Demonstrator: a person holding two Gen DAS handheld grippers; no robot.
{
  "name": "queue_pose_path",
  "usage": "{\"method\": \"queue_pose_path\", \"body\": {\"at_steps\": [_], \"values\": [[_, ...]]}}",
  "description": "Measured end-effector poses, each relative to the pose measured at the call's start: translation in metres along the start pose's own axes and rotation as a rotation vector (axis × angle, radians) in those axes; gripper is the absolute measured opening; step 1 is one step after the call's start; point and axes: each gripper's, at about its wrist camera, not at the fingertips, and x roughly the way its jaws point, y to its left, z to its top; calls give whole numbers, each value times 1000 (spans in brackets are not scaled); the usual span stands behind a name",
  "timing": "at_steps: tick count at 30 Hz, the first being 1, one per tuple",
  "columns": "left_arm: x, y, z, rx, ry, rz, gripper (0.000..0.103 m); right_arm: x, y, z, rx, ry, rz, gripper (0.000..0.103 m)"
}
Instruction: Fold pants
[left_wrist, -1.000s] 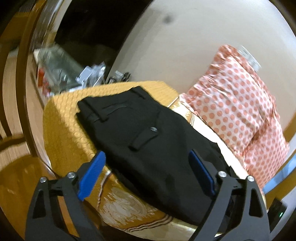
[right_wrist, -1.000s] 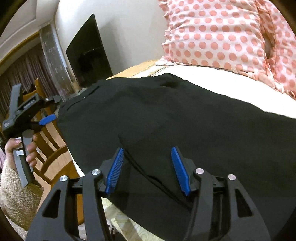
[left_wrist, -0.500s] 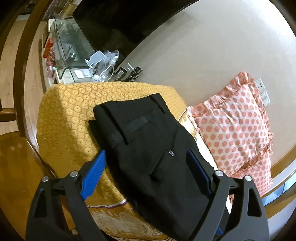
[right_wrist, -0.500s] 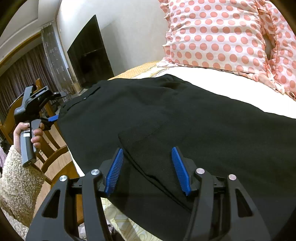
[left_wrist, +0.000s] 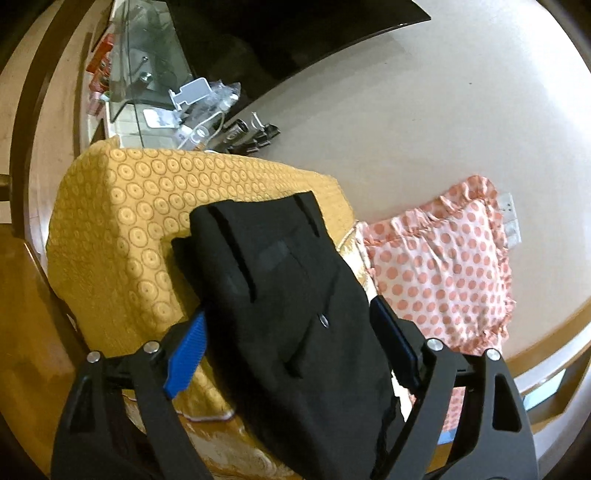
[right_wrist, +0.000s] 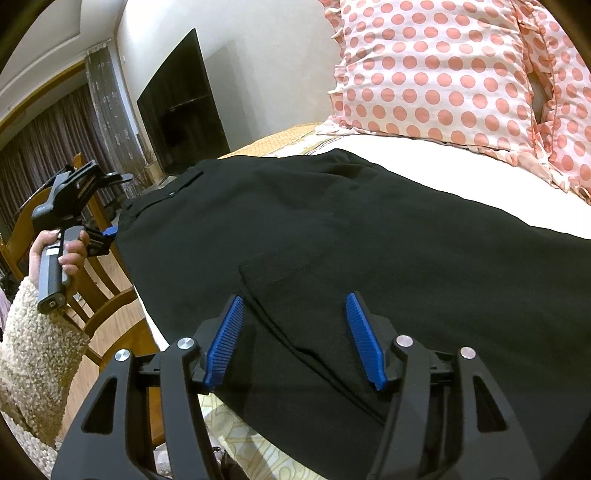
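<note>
Left wrist view: black pants (left_wrist: 295, 295) lie on a bed, their waistband end straight ahead of the left gripper (left_wrist: 291, 350) and the cloth running back between its spread fingers. Ahead and to that gripper's left the pants stop short of the edge of a yellow cover (left_wrist: 122, 229), which drops away at a corner; bare cover lies on that side. To its right a dotted pillow (left_wrist: 443, 266) leans on the wall (left_wrist: 406, 129), just beside the pants. Beyond the cover sit a glass stand (left_wrist: 147, 48) with clutter and a dark TV (left_wrist: 280, 29).

Right wrist view: the pants (right_wrist: 332, 240) fill the space ahead of the right gripper (right_wrist: 295, 343), a folded edge running between its blue pads (right_wrist: 225, 343). White sheet (right_wrist: 424, 158) shows beyond the far edge, up to the pillows (right_wrist: 436, 70). To this gripper's left the pants reach the bed's side, where a chair (right_wrist: 99, 291) stands close. There a hand (right_wrist: 62, 251) holds the left gripper (right_wrist: 107, 236) at the waistband edge.

Both grippers are wide apart and grip nothing. The right one's pads hover at the cloth; whether they touch is unclear.
</note>
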Motion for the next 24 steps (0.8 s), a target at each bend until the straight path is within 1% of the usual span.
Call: {"method": "queue_pose_path", "body": {"at_steps": [1,2,3,4,5,6,7,10,13,16,18,19,22,24], "values": [[1,-1,0,3,-3,9,80,-1,-1,-1,4,-3,2,60],[2,-4,-1,13,-7,40,70,-1,-1,-1,6,-4,2,60],[4,-6,-2,29,-7,80,62,-2,-1,-1,7,-6,3,60],[5,-7,-3,44,-6,114,41,-3,-1,-2,9,-9,3,60],[7,-7,-4,68,-4,164,22,-4,-1,-3,14,-12,6,60],[8,-8,-5,86,-5,174,20,-6,-2,-3,19,-14,7,60],[7,-8,-6,95,-10,181,16,-8,-3,-4,25,-18,8,60],[3,-19,-8,162,-30,212,10,-15,-9,-7,43,-29,4,60],[-2,-47,-17,281,-76,250,8,-26,-19,-9,81,-46,2,61],[-7,-79,-24,376,-99,229,7,-40,-30,-13,121,-71,0,61],[-9,-100,-30,428,-104,211,7,-56,-39,-17,155,-103,-3,67],[-9,-116,-35,471,-104,198,7,-60,-42,-18,164,-113,-7,68],[-7,-157,-52,572,-99,162,7,-82,-59,-26,204,-152,-44,68],[-3,-191,-73,660,-81,117,7,-97,-73,-33,248,-178,-79,69]]}}
